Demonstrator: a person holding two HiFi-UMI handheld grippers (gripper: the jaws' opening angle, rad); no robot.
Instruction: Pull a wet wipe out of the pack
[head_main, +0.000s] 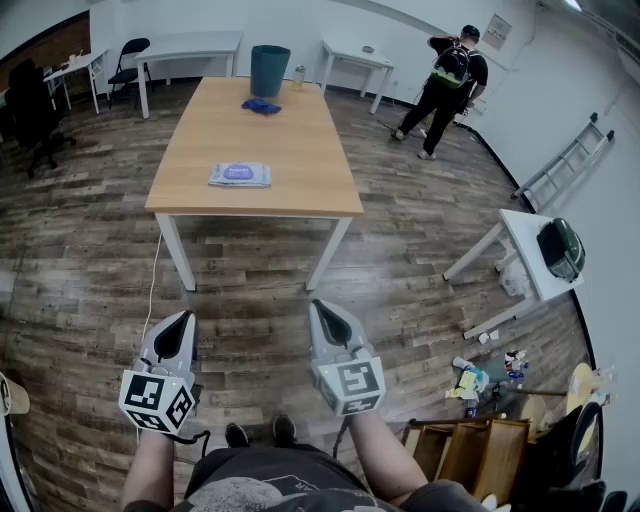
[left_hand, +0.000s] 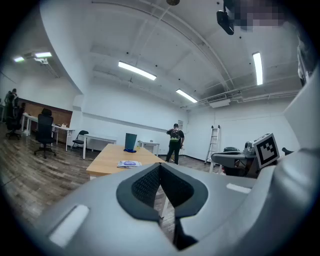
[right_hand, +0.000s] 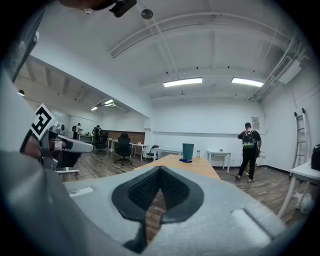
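A wet wipe pack with a purple label lies flat near the front edge of a wooden table; the left gripper view shows the pack small and far off. Both grippers are held well short of the table, over the floor. My left gripper is shut with nothing between its jaws, and so is my right gripper. In each gripper view the dark pads meet at the tips. The pack is hidden behind the jaws in the right gripper view.
A teal bin and a blue cloth stand at the table's far end. A person stands at the back right. A white side table, a ladder, floor clutter and office chairs surround the area.
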